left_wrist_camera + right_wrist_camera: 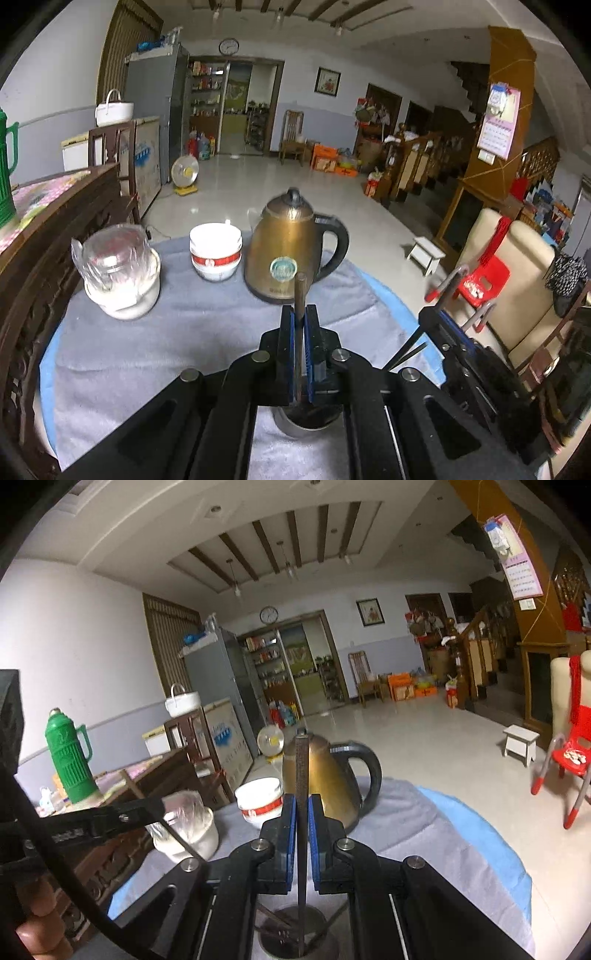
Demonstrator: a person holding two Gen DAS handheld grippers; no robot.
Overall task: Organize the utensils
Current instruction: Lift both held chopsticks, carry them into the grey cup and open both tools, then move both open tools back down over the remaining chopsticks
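My left gripper [300, 314] is shut on a dark brown chopstick [300, 291] that stands upright between the blue pads. Its lower end reaches toward a steel cup [308, 424] under the jaws. My right gripper [302, 805] is shut on another dark chopstick [302, 768], which runs down into the same steel cup [295, 938]; several sticks lean inside it. In the left wrist view the right gripper [443, 321] shows at the right, its chopstick [404, 352] slanting down-left. The left gripper [140, 812] appears at the left of the right wrist view.
On the round table's grey cloth [184, 332] stand a bronze kettle [291, 251], stacked white bowls [216, 251] and a plastic-covered jar [118, 273]. A carved wooden cabinet [37, 258] adjoins the table's left side, with a green thermos [68, 757] on it. A hand [40, 923] shows at lower left.
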